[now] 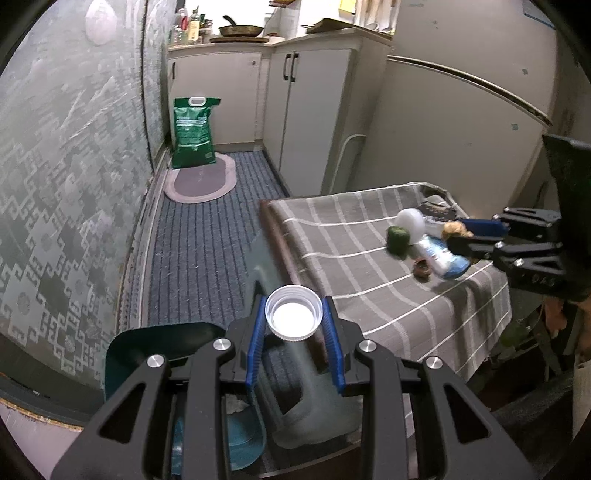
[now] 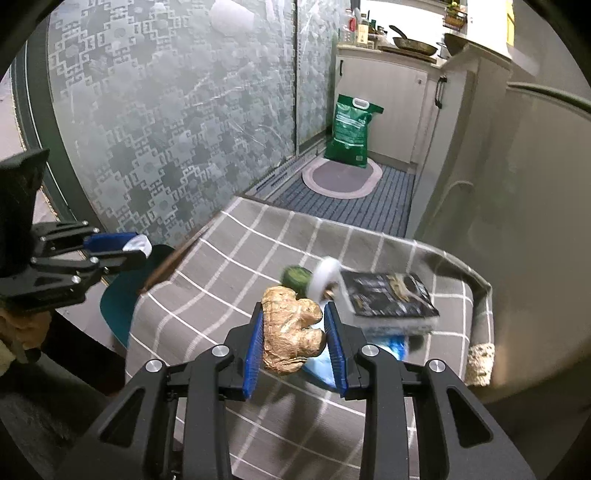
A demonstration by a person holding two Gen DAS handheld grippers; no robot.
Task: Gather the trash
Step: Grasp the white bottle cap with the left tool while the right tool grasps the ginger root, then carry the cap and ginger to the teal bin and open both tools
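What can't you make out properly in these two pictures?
- Print on the dark packet: right wrist view, motion-blurred.
- Blue wrapper: mostly hidden under the packet and behind the ginger root.
- Inside the teal bin: left wrist view, blocked by the left gripper holding the white bottle cap.
- Countertop bottles: too small.

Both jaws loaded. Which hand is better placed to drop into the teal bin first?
Left. The left gripper holds the white cap nearly over the teal bin. The right gripper holds the ginger root above the checked tablecloth, farther away.
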